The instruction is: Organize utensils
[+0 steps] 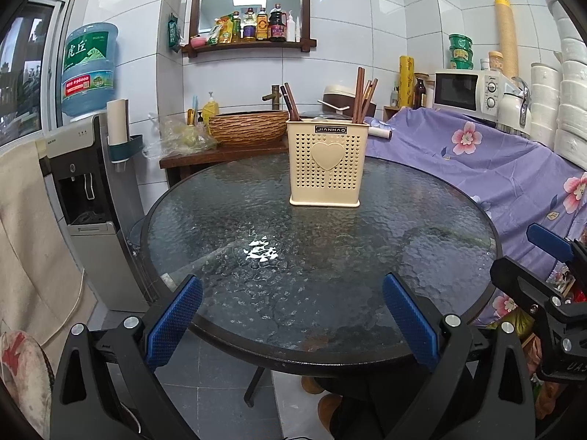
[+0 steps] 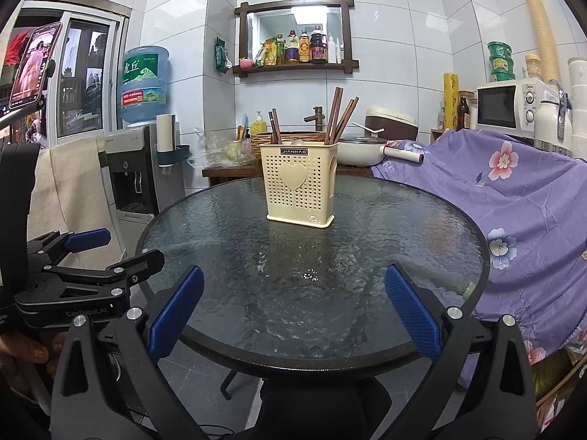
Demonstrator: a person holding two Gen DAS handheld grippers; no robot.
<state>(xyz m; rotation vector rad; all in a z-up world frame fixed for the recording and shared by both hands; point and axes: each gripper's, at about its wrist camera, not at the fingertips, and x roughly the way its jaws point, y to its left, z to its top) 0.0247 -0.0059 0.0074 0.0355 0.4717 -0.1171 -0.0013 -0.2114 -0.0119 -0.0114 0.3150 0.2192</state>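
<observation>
On round glass table (image 1: 227, 220), cream utensil holder (image 1: 324, 161), white-tiled kitchen

You have one cream utensil holder (image 1: 325, 163) on one round glass table (image 1: 220, 220). It holds two groups of brown chopsticks: two sticks at its left (image 1: 289, 104), about five at its right (image 1: 364, 97); the exact count there is unclear where they overlap. You have two tongs in view, the left tongs (image 1: 291, 317) and the right tongs (image 2: 293, 311), each with two blue pads. Behind stand one microwave (image 1: 464, 90), one water dispenser (image 1: 79, 168) carrying one blue bottle (image 1: 90, 68), and three stacked green tubs (image 2: 499, 60).
</observation>
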